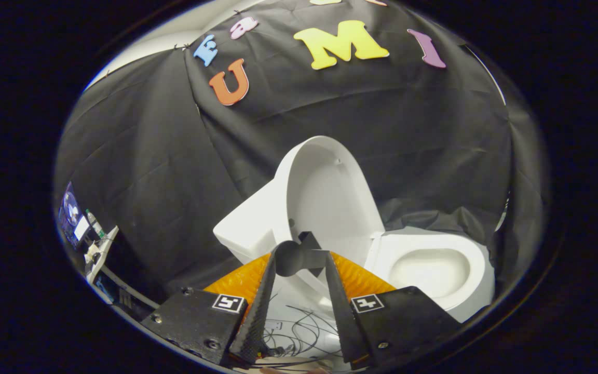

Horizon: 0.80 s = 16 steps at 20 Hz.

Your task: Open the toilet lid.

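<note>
The white toilet's lid (330,192) is raised and stands nearly upright against the tank (249,228). To the right of it, the seat and the bowl (429,270) lie uncovered. A small black tab (299,255) on the lid's lower rim sits right between my fingertips. My gripper (300,255) is closed on that tab, one fingertip touching it on each side. The lid rises beyond the fingers, and the bowl lies beyond the right finger.
Thin dark cables (299,322) lie on a white surface low between the fingers. A stand with a small screen (73,215) and white fittings is far off to the left. Black cloth walls close in behind and beside the toilet.
</note>
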Motion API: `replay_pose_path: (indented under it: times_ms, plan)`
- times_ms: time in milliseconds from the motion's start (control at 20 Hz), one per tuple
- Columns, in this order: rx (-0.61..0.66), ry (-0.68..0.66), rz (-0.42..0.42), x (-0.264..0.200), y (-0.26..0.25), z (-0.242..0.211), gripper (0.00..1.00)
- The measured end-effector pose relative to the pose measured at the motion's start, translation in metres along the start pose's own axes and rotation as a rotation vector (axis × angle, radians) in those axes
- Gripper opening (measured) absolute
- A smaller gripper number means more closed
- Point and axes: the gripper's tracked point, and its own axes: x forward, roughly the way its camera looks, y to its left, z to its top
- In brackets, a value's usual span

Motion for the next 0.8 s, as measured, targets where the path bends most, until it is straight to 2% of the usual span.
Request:
replay_pose_path:
  times_ms: [150, 500, 800]
  plan:
    - [-0.024, -0.068, -0.054, -0.034, -0.027, 0.014, 0.62]
    - [-0.092, -0.257, -0.264, -0.127, -0.105, 0.053, 0.62]
    - [-0.128, -0.388, -0.368, -0.2, -0.146, 0.065, 0.62]
